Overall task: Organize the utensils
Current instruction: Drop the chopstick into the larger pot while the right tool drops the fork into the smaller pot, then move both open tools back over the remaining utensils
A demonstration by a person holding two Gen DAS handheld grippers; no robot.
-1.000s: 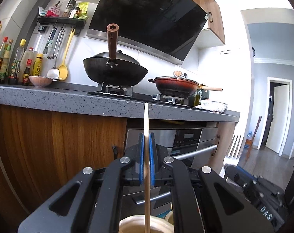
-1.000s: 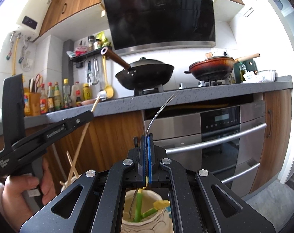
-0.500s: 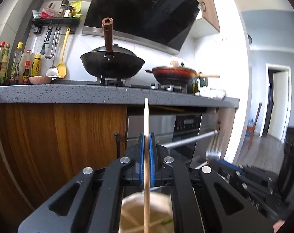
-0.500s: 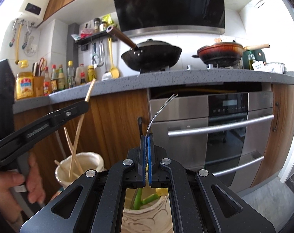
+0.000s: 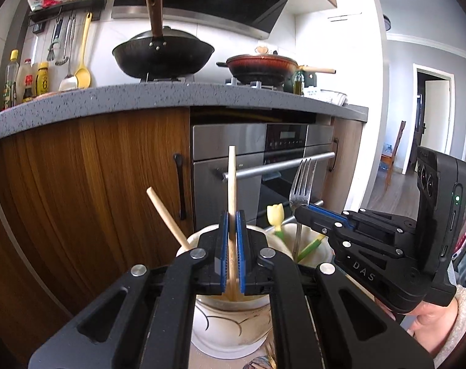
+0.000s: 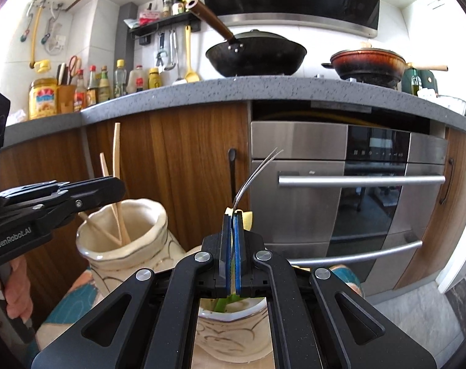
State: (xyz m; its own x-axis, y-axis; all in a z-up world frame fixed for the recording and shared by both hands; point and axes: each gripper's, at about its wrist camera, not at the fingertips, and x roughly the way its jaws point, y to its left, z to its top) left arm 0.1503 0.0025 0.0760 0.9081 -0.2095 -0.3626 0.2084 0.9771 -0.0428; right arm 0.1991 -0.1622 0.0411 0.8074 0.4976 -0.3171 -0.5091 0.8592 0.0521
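Cabinets (image 5: 88,190) of brown wood filled the background under a speckled grey counter (image 5: 171,97), with a steel oven (image 6: 349,190) set in beside them. On the hob above sat a black wok (image 5: 162,53) and a red pan (image 5: 263,67); bottles (image 6: 110,84) and a hanging yellow spoon (image 5: 84,70) stood further along the wall.

Below, close to the cameras, stood two cream ceramic jars. The left jar (image 6: 122,240) held loose wooden chopsticks (image 6: 105,166) leaning against its rim. The right jar (image 6: 230,323) held green-handled utensils and a yellow tulip-shaped piece (image 5: 276,213).

The left claw (image 5: 232,252) was clamped on a single wooden chopstick (image 5: 232,184), its blue pads pressed against the stick. The chopstick stood nearly upright, its lower end reaching down into the mouth of the left jar. The right claw (image 6: 232,246) was clamped on a metal fork (image 5: 302,184), tines pointing up, the handle running down into the right jar. In the left wrist view the fork stood just beside the tulip piece.

A hand (image 5: 432,323) in a fuzzy pale sleeve gripped the right tool; fingers (image 6: 14,289) of the other hand showed at the left tool's handle.
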